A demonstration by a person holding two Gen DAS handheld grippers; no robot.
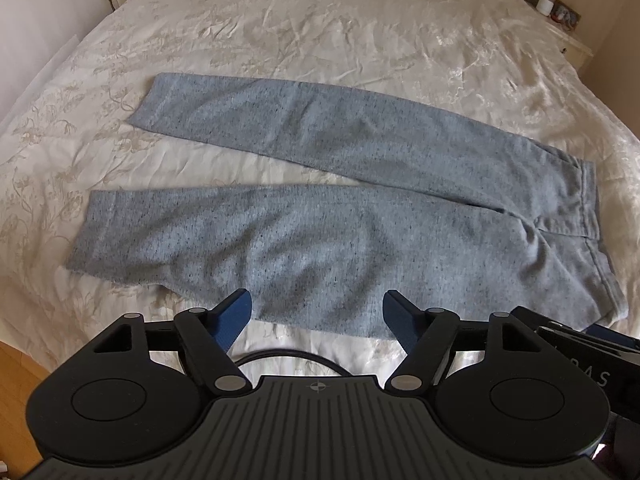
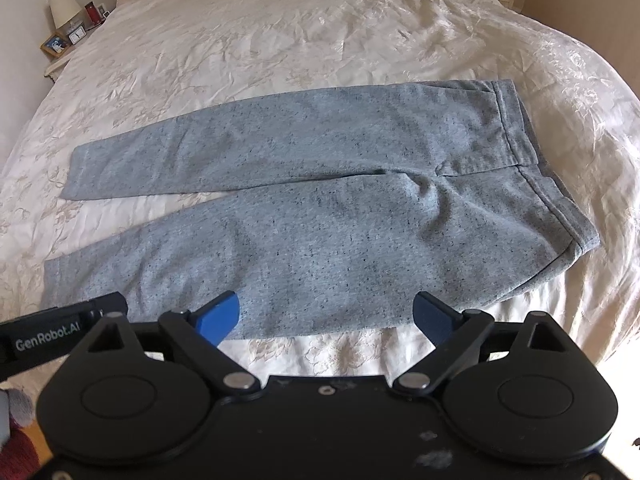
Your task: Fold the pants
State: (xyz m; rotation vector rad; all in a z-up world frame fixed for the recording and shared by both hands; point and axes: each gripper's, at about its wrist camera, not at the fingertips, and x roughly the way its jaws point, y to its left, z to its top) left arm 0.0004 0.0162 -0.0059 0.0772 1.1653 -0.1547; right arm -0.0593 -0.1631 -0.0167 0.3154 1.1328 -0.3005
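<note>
The grey pants [image 1: 320, 200] lie spread flat on the bed [image 1: 320, 32], both legs splayed apart in a narrow V, the waistband to the right of both pairs of fingers and the cuffs to the left. The near leg's lower edge runs just ahead of the left gripper [image 1: 317, 312], whose blue fingers [image 1: 234, 320] stand wide apart with nothing between them. The right gripper [image 2: 327, 316] hangs just beside it, closer to the waistband, its fingers [image 2: 220, 318] likewise released and empty over the same near edge.

The step in hand looks like the first fold: bringing the near leg over onto the far leg [image 2: 240, 140]. To do it well, each pair of fingers should drop onto the near hem line and pinch both layers of the leg, not the bedcover beneath. The left should shift further toward the cuff [image 1: 92, 236] and the right toward the waistband corner [image 2: 576, 248], so the edge lifts evenly. Carry it across low and level, then lay outer seam on outer seam; the knit is limp and will sag between grips.
</note>
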